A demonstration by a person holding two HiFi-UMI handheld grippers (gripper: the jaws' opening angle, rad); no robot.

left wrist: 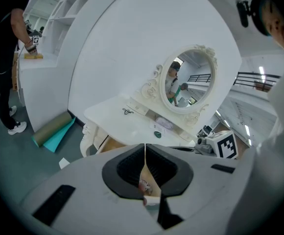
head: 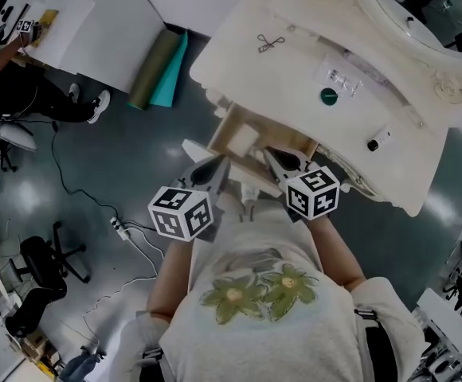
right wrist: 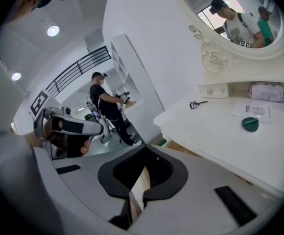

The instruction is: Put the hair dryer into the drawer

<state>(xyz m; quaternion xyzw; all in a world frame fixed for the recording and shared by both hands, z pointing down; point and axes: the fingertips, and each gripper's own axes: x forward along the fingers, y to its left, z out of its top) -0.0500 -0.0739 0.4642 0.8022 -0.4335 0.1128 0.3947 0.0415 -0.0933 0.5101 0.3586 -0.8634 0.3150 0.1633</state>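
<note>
Left gripper (head: 220, 165) and right gripper (head: 271, 156): jaws pressed together, empty. Open drawer (head: 272, 134) lies just ahead, between them; hair dryer not discernible.

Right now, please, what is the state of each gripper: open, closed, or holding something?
Left gripper: closed, jaws together, holding nothing.
Right gripper: closed, jaws together, holding nothing.

The left gripper (head: 217, 168) and right gripper (head: 274, 159) reach forward side by side, tilted downward (both jaws pressed together).
</note>
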